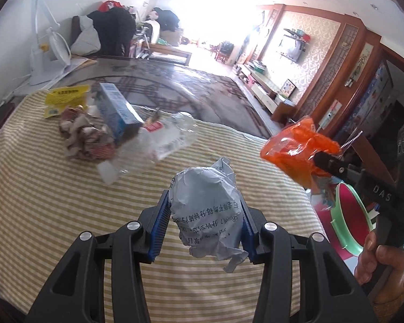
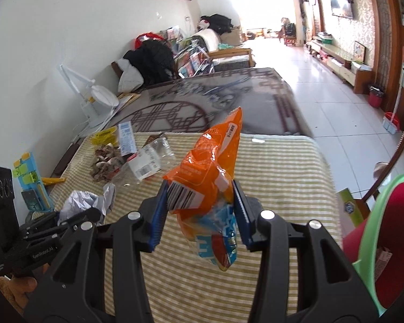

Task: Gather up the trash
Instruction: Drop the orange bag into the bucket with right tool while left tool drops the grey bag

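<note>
Crumpled grey paper ball (image 1: 207, 210), printed with dark characters, held clear above the striped cloth. Orange snack bag (image 2: 210, 172), barcode label at its lower left, blue and red print at the bottom end, pointed top upward, also lifted off the cloth. On the far left of the cloth: blue-white carton (image 1: 118, 107) tilted, clear plastic bottle (image 1: 164, 140) on its side, pile of brownish scraps (image 1: 83, 137), yellow wrapper (image 1: 64, 97).

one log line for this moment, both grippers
left gripper: shut on crumpled paper ball | right gripper: shut on orange snack wrapper | bin: beside table, right
</note>
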`<state>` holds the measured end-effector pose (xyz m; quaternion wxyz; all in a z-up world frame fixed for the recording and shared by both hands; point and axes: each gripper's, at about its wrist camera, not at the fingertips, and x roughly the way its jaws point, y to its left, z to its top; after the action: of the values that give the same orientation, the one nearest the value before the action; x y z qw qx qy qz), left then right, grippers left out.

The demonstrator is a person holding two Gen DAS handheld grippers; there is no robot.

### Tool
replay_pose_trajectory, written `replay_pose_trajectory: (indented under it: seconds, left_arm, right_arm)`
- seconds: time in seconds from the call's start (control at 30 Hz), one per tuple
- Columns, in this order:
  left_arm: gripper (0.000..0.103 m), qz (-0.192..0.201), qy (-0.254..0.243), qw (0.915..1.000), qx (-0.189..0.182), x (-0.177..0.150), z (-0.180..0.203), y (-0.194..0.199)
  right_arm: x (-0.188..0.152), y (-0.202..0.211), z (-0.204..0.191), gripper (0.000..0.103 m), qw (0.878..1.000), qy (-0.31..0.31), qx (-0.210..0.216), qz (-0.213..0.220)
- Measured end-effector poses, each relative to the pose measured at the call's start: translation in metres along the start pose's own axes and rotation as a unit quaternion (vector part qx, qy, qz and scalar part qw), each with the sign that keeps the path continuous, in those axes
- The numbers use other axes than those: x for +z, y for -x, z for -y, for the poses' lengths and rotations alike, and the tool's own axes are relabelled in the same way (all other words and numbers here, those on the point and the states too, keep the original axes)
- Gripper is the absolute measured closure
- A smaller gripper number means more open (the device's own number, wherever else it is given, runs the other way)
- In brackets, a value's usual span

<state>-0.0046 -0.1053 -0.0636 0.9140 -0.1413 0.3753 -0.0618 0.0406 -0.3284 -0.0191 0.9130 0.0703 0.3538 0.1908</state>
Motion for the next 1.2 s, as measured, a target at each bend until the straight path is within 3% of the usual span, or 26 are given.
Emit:
replay_pose_trajectory:
  seconds: [0.27,0.5,0.7,0.8,0.87,0.93,0.97,1.07,1.13,1.2]
  left_arm:
    - [0.059,-0.033,-0.007,0.9992,-0.020,-0.008,0.033,-0.024]
    - [0.059,-0.053,-0.036,0.9966,-0.051,-0.013,0.086,-0.047]
    - [0.059,-0.052,-0.063,0.9924,-0.092,-0.008,0.140,-0.057]
    - [0.059,-0.054,-0.082,0.9886,-0.115,-0.006,0.169,-0.060]
    - [0.059,-0.060,-0.104,0.9833,-0.137,-0.008,0.197,-0.064]
    - [0.059,-0.071,-0.126,0.9763,-0.161,-0.011,0.225,-0.069]
    - [0.059,-0.080,-0.138,0.9714,-0.176,-0.013,0.241,-0.072]
    - [0.059,-0.102,-0.168,0.9588,-0.205,-0.019,0.280,-0.083]
    - [0.058,-0.116,-0.187,0.9510,-0.218,-0.025,0.307,-0.093]
    - [0.054,-0.136,-0.195,0.9431,-0.233,-0.032,0.327,-0.103]
  right_arm:
    - [-0.004,0.034,0.053,0.059,0.998,-0.024,-0.052,0.032]
    - [-0.015,0.072,0.150,0.059,0.983,-0.133,-0.113,0.052]
    - [-0.036,0.102,0.211,0.057,0.960,-0.198,-0.194,0.051]
    - [-0.046,0.105,0.233,0.042,0.943,-0.236,-0.232,0.044]
    - [-0.048,0.123,0.244,0.032,0.933,-0.255,-0.244,0.077]
    - [-0.051,0.148,0.247,0.008,0.913,-0.273,-0.273,0.132]
    - [-0.054,0.162,0.248,0.007,0.900,-0.283,-0.285,0.168]
    - [-0.064,0.187,0.256,0.006,0.873,-0.309,-0.304,0.223]
    - [-0.069,0.193,0.264,0.006,0.863,-0.326,-0.308,0.233]
    - [-0.070,0.191,0.270,0.006,0.861,-0.335,-0.308,0.225]
